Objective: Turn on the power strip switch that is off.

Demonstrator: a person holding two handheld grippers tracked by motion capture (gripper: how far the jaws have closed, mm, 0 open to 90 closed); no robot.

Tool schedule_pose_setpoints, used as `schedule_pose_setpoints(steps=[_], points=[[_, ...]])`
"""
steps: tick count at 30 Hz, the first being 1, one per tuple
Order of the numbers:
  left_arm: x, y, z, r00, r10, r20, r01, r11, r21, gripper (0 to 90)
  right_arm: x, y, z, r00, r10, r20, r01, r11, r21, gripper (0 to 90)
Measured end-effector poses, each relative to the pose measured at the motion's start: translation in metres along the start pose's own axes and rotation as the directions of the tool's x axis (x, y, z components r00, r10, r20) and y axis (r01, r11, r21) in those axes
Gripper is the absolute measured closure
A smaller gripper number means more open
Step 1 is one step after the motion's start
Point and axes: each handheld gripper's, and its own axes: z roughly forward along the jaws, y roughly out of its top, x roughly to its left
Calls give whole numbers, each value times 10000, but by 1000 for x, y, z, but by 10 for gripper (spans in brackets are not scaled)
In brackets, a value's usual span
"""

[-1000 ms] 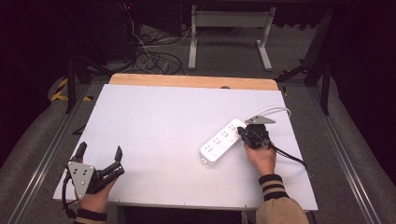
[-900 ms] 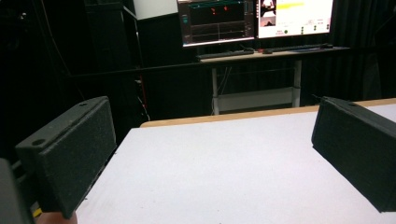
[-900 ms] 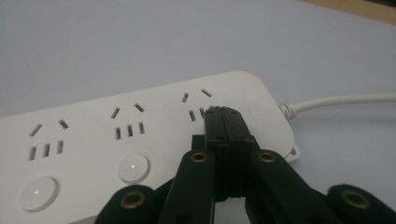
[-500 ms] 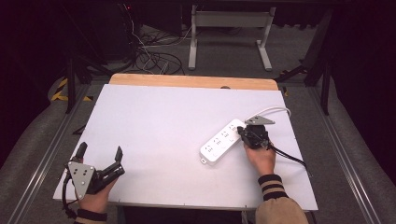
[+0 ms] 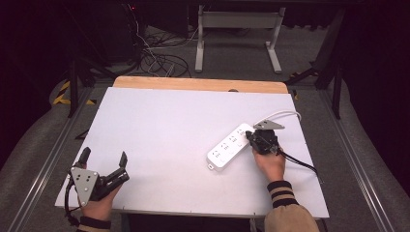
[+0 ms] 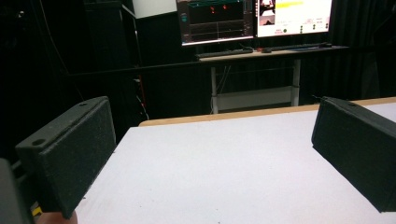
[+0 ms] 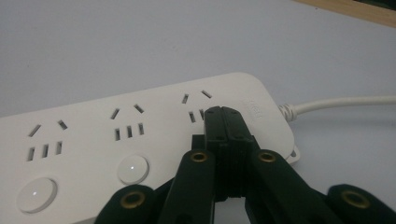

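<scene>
At about four o'clock on the white table (image 5: 169,125) lies the white power strip (image 5: 231,147), the right gripper (image 7: 223,116) pressed closed, holding nothing, tips upon its top, while at eight o'clock the left gripper (image 5: 102,160) gapes wide, empty.

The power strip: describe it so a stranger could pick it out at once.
Start at the white table and look to its right half, just ahead of the right gripper, whose shut jaws rest on its top. The power strip lies there diagonally: a white bar with rows of sockets, round buttons and a white cable at its far end.
</scene>
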Motion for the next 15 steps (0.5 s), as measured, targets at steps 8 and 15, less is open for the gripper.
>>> schedule_pose_setpoints(steps=[8, 15], points=[[0, 0, 0, 10000, -44, -15, 44, 10000, -6, 3, 0, 0, 0, 10000, -29, 16, 29, 10000, -21, 900], [0, 0, 0, 10000, -11, 6, 11, 10000, 12, 3, 3, -1, 0, 9997, -163, 208, 166, 9998, -144, 900]])
